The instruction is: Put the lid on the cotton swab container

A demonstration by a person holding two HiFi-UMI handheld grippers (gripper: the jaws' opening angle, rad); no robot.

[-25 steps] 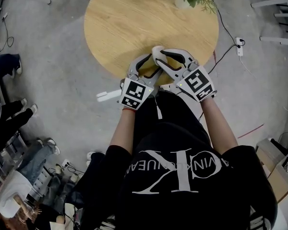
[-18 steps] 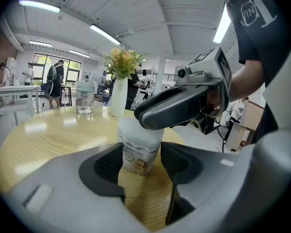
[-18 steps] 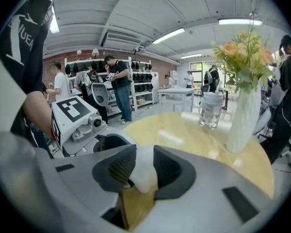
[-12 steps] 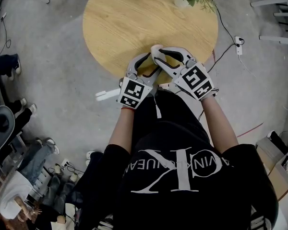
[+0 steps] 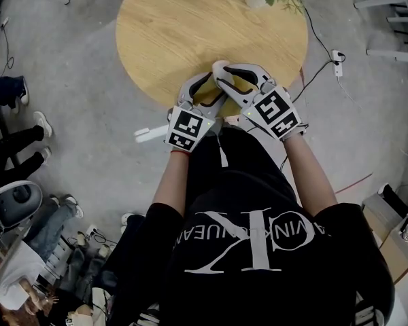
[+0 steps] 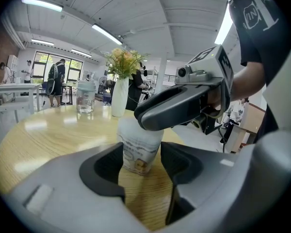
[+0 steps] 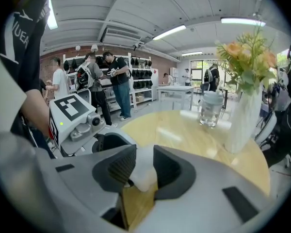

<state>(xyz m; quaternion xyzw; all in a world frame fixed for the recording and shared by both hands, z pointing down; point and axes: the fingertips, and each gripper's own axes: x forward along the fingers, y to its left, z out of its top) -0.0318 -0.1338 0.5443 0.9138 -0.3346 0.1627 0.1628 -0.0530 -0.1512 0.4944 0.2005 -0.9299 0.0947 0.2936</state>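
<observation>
The cotton swab container, a translucent white tub with a printed label, stands upright on the round wooden table near its front edge. My left gripper is shut on its sides. In the right gripper view, my right gripper is shut on the whitish lid. One right gripper finger lies across the container's top and hides the lid there. In the head view the left gripper and right gripper are pressed close together, hiding container and lid.
A white vase of flowers and a glass jar stand at the table's far side. Several people stand farther back in the room. A cable and power strip lie on the floor to the right.
Both grippers have drifted slightly farther over the table, still together. People at the left of the floor have shifted.
</observation>
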